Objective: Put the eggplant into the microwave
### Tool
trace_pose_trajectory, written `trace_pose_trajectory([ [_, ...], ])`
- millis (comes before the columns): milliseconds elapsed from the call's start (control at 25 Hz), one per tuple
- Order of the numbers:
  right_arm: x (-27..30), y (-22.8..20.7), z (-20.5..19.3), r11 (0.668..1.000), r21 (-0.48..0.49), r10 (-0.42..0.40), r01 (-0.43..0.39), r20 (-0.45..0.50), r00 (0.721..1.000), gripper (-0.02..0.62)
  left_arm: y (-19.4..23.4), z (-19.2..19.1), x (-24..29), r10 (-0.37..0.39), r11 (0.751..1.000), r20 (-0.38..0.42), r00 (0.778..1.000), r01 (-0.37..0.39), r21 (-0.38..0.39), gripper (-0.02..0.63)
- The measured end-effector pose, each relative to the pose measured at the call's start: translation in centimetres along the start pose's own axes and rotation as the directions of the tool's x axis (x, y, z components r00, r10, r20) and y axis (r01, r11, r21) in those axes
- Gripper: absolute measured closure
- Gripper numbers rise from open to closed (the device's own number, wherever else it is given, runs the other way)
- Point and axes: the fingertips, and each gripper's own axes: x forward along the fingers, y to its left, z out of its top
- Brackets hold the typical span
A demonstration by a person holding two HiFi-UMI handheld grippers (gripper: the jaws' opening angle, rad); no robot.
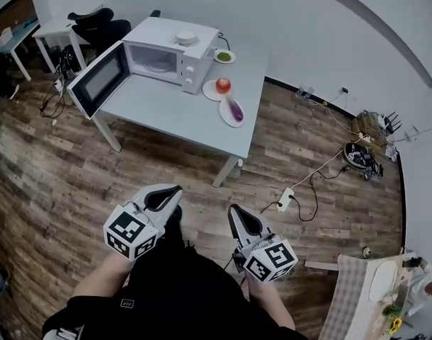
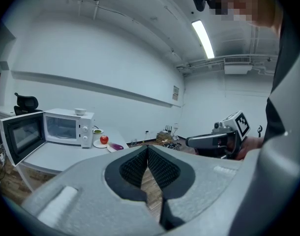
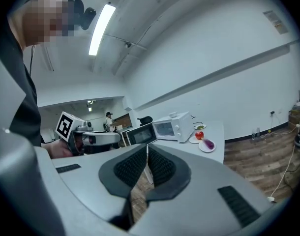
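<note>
A purple eggplant (image 1: 236, 110) lies on a white plate (image 1: 227, 117) at the right end of the grey table (image 1: 173, 108). The white microwave (image 1: 170, 54) stands at the table's far side with its door (image 1: 99, 78) swung wide open to the left. Both grippers are held low by the person's body, well short of the table. My left gripper (image 1: 163, 198) is shut with nothing in it, and so is my right gripper (image 1: 241, 218). In the gripper views the eggplant (image 2: 116, 146) (image 3: 208, 143) and microwave (image 2: 66, 128) (image 3: 172, 127) look small and distant.
A red fruit (image 1: 223, 86) sits on a second plate beside the eggplant, and a plate of green food (image 1: 224, 57) lies behind it. A white bowl (image 1: 185, 37) tops the microwave. A power strip (image 1: 285, 199) and cables cross the wooden floor at right. A chair (image 1: 99, 23) stands behind.
</note>
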Motion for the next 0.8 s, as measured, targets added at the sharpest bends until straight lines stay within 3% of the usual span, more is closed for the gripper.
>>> trace_pose_trajectory([
  [400, 7.8, -6.5, 2.6, 0.997, 0.004, -0.073, 0.073, -0.018, 0.997, 0.577, 9.3, 2.2, 9.1, -0.057, 0.998, -0.003, 0.998, 0.057, 0.028, 0.597],
  [800, 20.2, -12.8, 6.4, 0.992, 0.025, -0.119, 0.12, -0.027, 0.992, 0.577, 20.6, 4.9, 17.9, -0.135, 0.989, -0.035, 0.99, 0.136, 0.051, 0.597],
])
